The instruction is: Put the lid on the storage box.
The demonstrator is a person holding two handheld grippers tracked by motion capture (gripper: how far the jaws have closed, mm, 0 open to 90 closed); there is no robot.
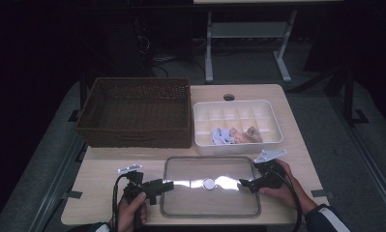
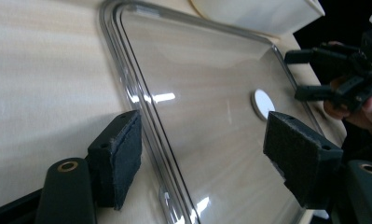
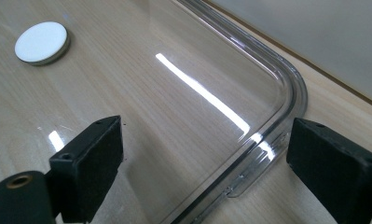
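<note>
A clear plastic lid (image 1: 210, 203) with a white round disc (image 1: 209, 183) at its centre lies flat on the wooden table near the front edge. My left gripper (image 1: 167, 185) is at the lid's left edge. In the left gripper view its jaws (image 2: 207, 140) stand open over the lid (image 2: 207, 84), the rim running just inside the left pad, untouched. My right gripper (image 1: 244, 185) is at the lid's right edge. In the right gripper view it is open (image 3: 211, 147), with the rounded rim corner of the lid (image 3: 174, 93) lying between the pads. The disc (image 3: 40, 42) lies ahead.
A white divided tray (image 1: 239, 103) behind the lid holds small rolled cloths (image 1: 236, 136) in its front compartments. A brown wicker basket (image 1: 137, 113) stands at the back left. Bare table shows left of the lid. The other hand's gripper (image 2: 305, 74) faces mine across the lid.
</note>
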